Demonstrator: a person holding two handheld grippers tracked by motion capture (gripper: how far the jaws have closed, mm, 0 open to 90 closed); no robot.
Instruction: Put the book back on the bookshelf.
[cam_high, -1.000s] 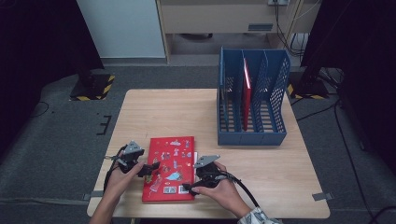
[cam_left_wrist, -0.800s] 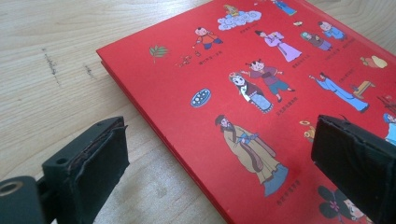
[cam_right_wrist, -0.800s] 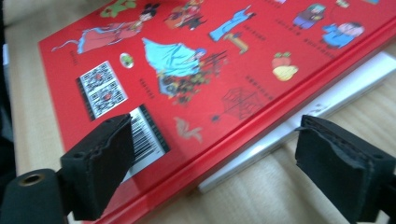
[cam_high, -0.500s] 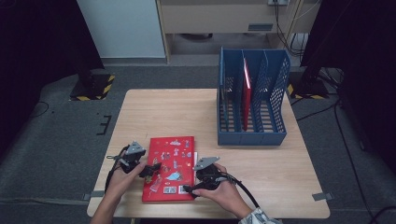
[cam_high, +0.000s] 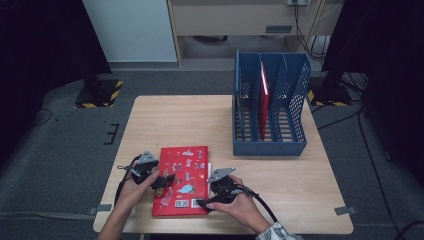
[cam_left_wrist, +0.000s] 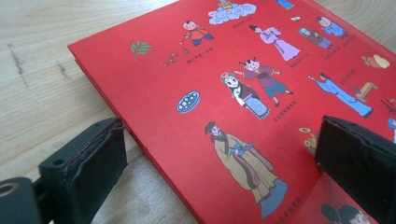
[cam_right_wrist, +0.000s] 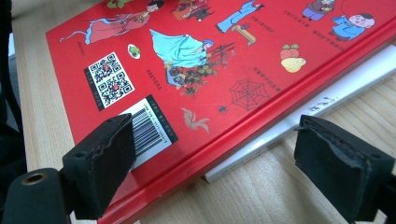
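Observation:
A red picture book (cam_high: 182, 180) lies flat near the table's front edge, its cover full of small cartoon figures (cam_left_wrist: 243, 88). My left gripper (cam_high: 167, 181) is open at the book's left edge. One jaw sits beside the edge over the wood and the other over the cover (cam_left_wrist: 217, 126). My right gripper (cam_high: 202, 204) is open at the book's front right corner, astride the spine edge near the barcode (cam_right_wrist: 212, 121). A thin white book (cam_right_wrist: 327, 93) pokes out from under the red one on that side.
A blue slotted file rack (cam_high: 270, 145) stands at the right back of the table, with a red book (cam_high: 263, 100) upright in one slot. Bare wood lies to the left and behind. Dark floor and cables surround the table.
My left gripper has edged slightly right, onto the red book's left edge. The right gripper and the book have stayed put.

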